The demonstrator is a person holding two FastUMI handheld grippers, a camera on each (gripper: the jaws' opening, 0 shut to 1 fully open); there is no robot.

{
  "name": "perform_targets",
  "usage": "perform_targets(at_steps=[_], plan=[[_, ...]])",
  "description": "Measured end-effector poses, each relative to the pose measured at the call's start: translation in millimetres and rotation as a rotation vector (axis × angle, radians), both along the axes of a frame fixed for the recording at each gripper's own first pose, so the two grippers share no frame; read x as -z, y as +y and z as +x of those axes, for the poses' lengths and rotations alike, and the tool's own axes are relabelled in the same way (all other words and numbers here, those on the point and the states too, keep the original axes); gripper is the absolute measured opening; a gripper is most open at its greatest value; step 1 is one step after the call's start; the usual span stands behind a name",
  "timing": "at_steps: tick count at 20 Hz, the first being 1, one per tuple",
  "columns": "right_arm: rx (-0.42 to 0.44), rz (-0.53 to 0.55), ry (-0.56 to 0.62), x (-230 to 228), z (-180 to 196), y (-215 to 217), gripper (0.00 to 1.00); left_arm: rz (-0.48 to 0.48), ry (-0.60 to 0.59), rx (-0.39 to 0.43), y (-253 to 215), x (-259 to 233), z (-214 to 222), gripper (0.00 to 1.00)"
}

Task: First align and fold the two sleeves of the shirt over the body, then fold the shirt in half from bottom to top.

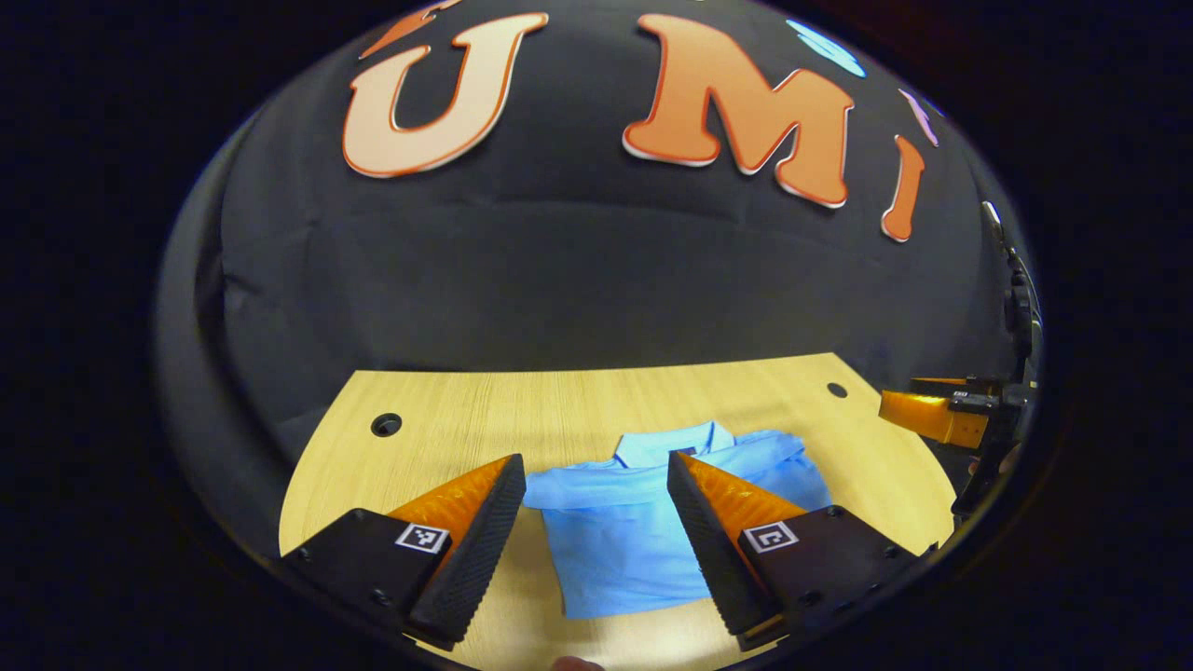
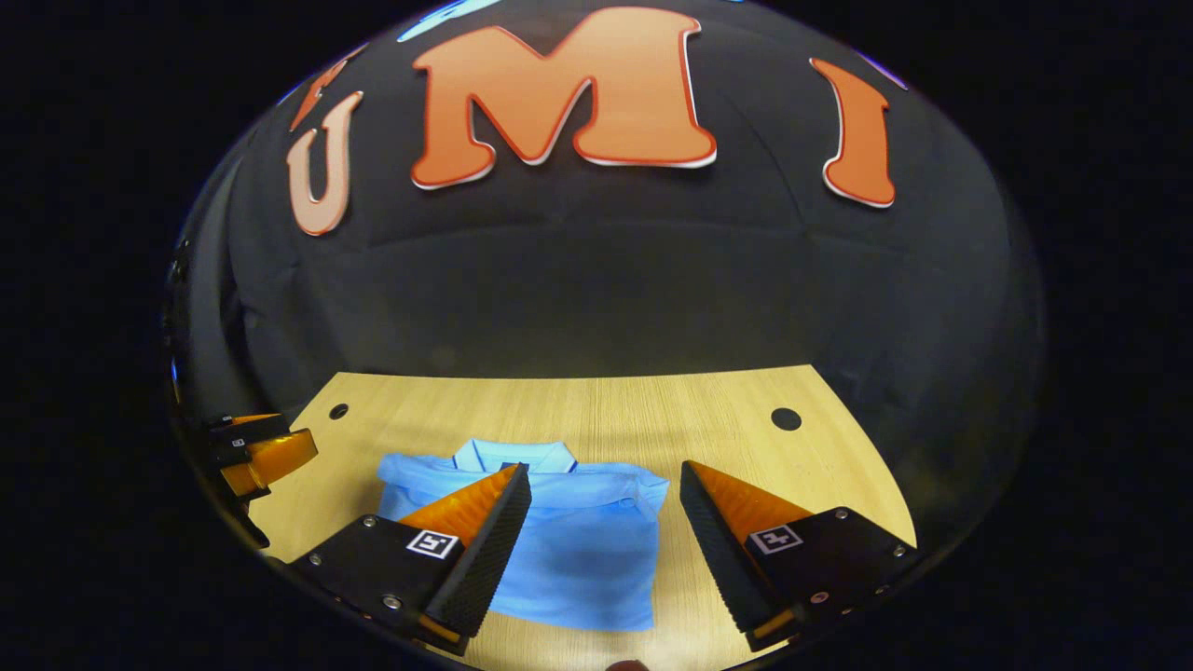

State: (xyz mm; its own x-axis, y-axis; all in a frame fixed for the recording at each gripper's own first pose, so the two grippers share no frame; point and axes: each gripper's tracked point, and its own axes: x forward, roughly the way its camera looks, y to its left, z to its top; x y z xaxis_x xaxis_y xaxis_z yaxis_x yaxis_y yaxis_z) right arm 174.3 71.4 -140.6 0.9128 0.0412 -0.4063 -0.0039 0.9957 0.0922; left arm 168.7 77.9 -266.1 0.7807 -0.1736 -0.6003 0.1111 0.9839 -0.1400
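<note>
Your left gripper (image 1: 592,485), low centre of frame, stood jaws wide, holding nothing. Your right gripper (image 2: 606,494) likewise gaped above the blue shirt (image 2: 578,550), sleeves apparently folded in, probably poised for the hem.

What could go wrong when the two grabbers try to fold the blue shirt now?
1. Both sleeves look already tucked over the shirt; grabbing the bottom edge carelessly might pull them loose.
2. The left gripper and right gripper hang open above the cloth. Pinching at uneven spots could leave a crooked fold.
3. The wooden table looks smooth, so the shirt may slide instead of folding.
</note>
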Motion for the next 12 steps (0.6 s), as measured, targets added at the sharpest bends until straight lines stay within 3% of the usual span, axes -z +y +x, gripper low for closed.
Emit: perform_targets(at_steps=[3, 12], plan=[[-0.032, 0.014, -0.06, -23.3, -38.5, 5.5, 0.97, 0.006, -0.095, 0.022, -10.1, -37.2, -37.0, 0.99], [-0.099, -0.003, -0.216, -76.6, -144.2, -3.2, 0.97, 0.044, -0.267, -0.021, -25.3, -132.9, -136.5, 0.99]])
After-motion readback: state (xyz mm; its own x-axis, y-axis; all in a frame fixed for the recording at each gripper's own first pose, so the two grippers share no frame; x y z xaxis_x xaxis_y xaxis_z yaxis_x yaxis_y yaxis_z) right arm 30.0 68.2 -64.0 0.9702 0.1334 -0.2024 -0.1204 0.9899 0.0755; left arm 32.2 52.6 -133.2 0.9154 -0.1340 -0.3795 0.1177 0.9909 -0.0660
